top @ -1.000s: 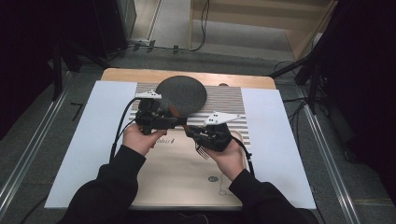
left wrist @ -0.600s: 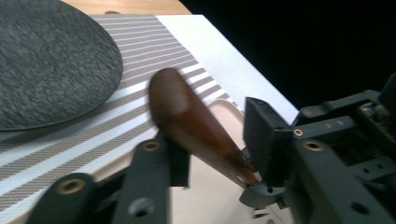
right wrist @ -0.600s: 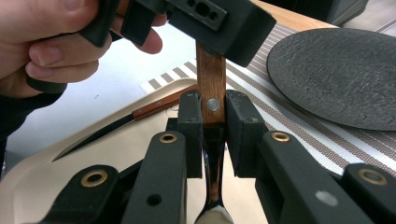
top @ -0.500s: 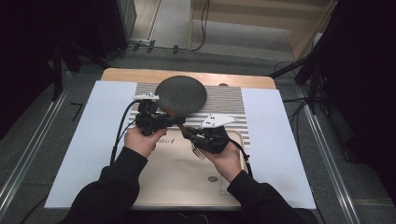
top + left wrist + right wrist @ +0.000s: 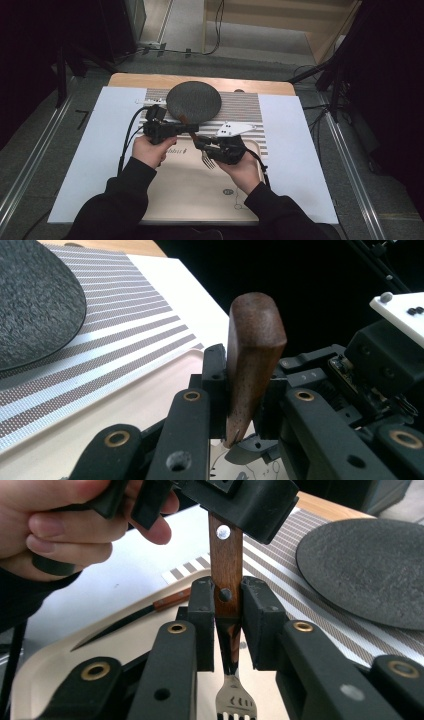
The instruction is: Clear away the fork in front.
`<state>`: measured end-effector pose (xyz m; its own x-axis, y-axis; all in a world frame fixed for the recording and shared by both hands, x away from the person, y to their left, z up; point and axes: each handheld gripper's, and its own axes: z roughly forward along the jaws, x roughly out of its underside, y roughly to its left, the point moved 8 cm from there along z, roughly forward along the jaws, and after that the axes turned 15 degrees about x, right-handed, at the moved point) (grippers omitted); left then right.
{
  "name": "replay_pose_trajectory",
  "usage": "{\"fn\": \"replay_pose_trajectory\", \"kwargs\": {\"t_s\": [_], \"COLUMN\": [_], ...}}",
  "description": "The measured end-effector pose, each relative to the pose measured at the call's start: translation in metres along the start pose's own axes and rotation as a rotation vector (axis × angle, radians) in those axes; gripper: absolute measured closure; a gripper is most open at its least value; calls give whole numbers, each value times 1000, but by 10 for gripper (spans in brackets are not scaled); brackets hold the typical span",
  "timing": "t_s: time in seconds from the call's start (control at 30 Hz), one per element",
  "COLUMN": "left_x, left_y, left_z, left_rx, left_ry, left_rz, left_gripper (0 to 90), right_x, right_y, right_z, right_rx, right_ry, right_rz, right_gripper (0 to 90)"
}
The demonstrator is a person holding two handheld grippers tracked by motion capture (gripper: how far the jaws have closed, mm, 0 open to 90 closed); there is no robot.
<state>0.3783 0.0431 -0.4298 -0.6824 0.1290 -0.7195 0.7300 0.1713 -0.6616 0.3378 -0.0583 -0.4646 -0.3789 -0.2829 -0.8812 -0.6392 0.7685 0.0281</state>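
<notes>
Left claw [image 5: 243, 390] is pinching the butt end of the fork [image 5: 255, 340], its jaws having just been closing onto the brown wooden handle, which stands up between them. From the high view, the fork hangs in the air above the beige tray [image 5: 200, 200], just in front of the round dark mat [image 5: 193, 100] that lies on the striped placemat [image 5: 240, 107]. A knife [image 5: 125, 622] lies flat on the tray behind it.

To my eye this is a hand-over from one claw to the other. To do it well, the left grip should be firm and square on the flat sides of the handle before the other lets go. Both hands should hold steady so the fork does not twist. The releasing claw should then spread wide and back straight off, clear of the tines [image 5: 235, 700].

Right claw [image 5: 228, 625] sits lower on the same handle, at the rivet just above the metal neck. Its jaws have just been opening a little, yet the pads look flush against the wood on both sides, so I take it as a light pinch rather than a release.
</notes>
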Motion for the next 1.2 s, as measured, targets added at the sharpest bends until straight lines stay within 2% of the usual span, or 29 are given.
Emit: {"fn": "replay_pose_trajectory", "kwargs": {"t_s": [0.1, 0.17, 0.27, 0.47, 0.73, 1.0, 1.2], "left_x": [-2, -2, -2, -2, 2, 12, 23], "left_y": [-1, -1, 0, 1, -2, -6, -11], "left_z": [-3, -6, -9, -14, -17, -14, -10], "left_rx": [0, -8, -22, -24, 19, 66, 91], "left_ry": [-6, 4, 18, 39, 70, 114, 157], "left_rz": [12, 25, 25, 24, 3, -22, -27], "left_gripper": [798, 797, 797, 797, 798, 798, 798], "right_x": [1, 3, 7, 16, 34, 52, 62], "right_y": [-3, -6, -10, -19, -30, -42, -45], "right_z": [-1, -3, -6, -17, -31, -42, -54], "right_rx": [-12, -16, -33, -35, -58, -40, -48], "right_ry": [13, 27, 41, 72, 116, 136, 151], "right_rz": [2, 10, 13, 15, 27, 58, 70], "right_gripper": [576, 543, 473, 443, 328, 300, 271]}}
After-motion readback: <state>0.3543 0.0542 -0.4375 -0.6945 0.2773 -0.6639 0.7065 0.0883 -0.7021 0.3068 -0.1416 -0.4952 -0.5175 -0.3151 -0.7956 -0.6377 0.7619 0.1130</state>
